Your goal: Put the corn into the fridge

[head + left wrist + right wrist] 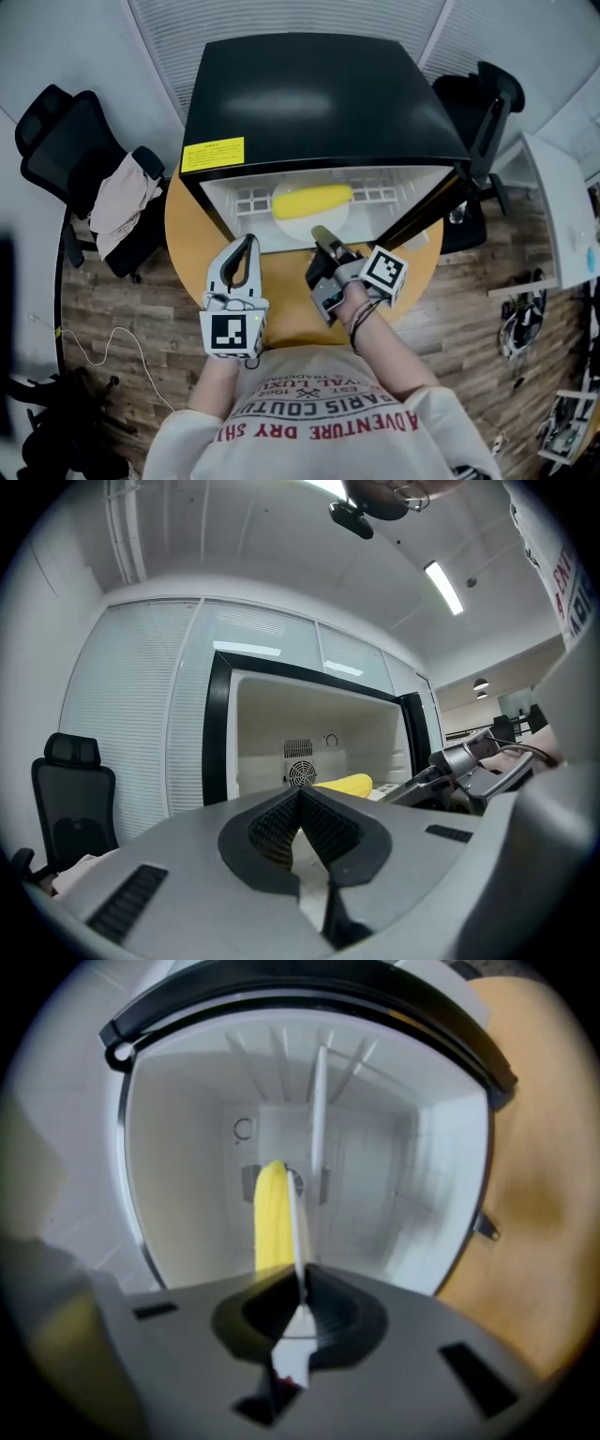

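A yellow corn cob (312, 200) lies on a white plate (309, 226) inside the open black mini fridge (319, 94), on its lower floor. My right gripper (321, 234) reaches to the fridge mouth and is shut on the plate's near rim. In the right gripper view the plate (298, 1232) shows edge-on as a thin white line running out from the jaws (302, 1283), with the corn (271, 1218) alongside it. My left gripper (248, 242) hovers shut and empty just left of the plate, in front of the fridge. From the left gripper (300, 794) the corn (345, 784) shows deep inside.
The fridge stands on a round wooden table (187, 234); its door (422, 211) hangs open at the right. A black office chair (84, 159) draped with cloth is at the left, another chair (487, 103) behind right. White shelves (562, 216) stand at the far right.
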The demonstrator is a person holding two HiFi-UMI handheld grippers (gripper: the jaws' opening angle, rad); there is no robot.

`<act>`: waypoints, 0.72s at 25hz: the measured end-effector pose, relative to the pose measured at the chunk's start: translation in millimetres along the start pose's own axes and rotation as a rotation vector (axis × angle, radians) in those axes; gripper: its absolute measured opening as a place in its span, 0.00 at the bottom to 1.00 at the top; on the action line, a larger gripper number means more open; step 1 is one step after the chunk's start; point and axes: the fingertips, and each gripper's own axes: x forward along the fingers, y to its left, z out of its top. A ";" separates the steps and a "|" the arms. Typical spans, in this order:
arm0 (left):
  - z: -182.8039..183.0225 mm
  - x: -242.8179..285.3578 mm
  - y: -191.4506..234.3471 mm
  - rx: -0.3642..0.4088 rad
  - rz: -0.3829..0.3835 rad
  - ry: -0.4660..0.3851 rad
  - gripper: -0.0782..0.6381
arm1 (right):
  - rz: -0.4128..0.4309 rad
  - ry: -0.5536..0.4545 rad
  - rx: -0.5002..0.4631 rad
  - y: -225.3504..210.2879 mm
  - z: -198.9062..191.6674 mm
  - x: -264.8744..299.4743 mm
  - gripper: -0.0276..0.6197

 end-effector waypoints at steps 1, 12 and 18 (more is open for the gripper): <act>-0.6 2.9 -0.3 0.003 -0.002 0.000 0.14 | -0.004 -0.001 0.008 -1.2 1.9 2.6 0.10; -11.4 16.5 1.4 -0.028 0.014 0.042 0.14 | 0.006 -0.019 0.062 3.1 19.1 28.7 0.12; -11.6 19.6 4.8 -0.027 0.015 0.037 0.14 | 0.007 -0.039 0.075 4.5 22.4 37.9 0.14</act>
